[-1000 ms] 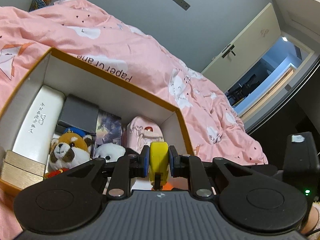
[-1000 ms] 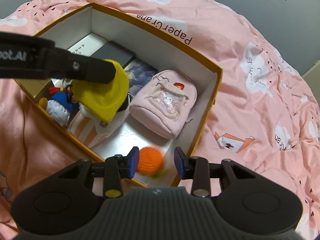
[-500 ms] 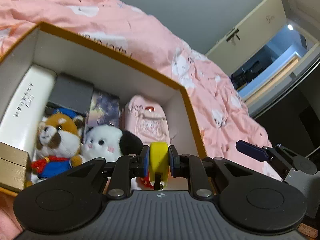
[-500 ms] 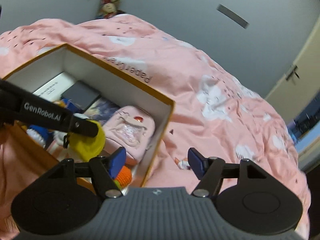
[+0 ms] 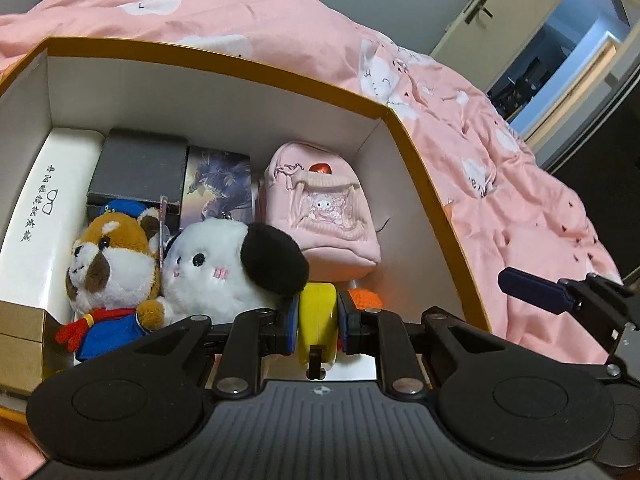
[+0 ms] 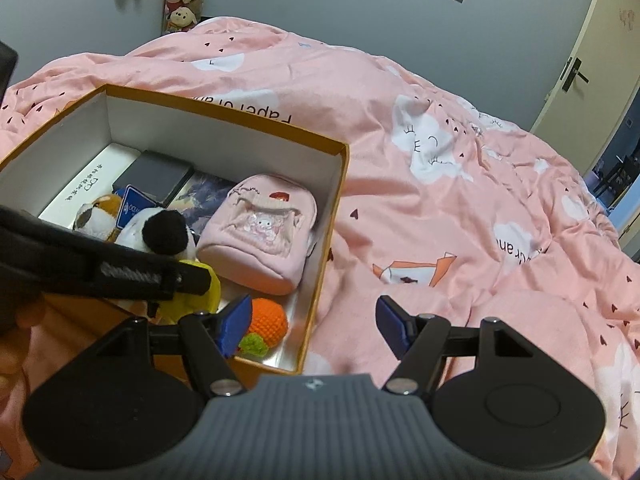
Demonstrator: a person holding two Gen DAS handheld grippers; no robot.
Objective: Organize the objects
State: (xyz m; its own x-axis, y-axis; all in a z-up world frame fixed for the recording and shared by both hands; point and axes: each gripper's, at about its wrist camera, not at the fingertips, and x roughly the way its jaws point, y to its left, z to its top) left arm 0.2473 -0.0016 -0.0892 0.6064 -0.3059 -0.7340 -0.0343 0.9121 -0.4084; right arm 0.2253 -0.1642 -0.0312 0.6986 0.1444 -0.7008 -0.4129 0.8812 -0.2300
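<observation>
An orange-rimmed cardboard box lies on the pink bed. My left gripper is shut on a yellow tape measure low over the box's near right corner. An orange crocheted ball rests on the box floor just beyond it. My right gripper stands open above the box's near right rim, nothing between its blue pads. Inside lie a pink mini backpack, a white and black plush and a brown plush.
At the back of the box are a white glasses case, a grey box and a printed card box. A tan carton fills the near left corner. Pink duvet spreads right; a door stands beyond.
The right gripper let go of the orange ball, opened wide and drew back and up over the rim. The left gripper sank lower into the box with the tape measure.
</observation>
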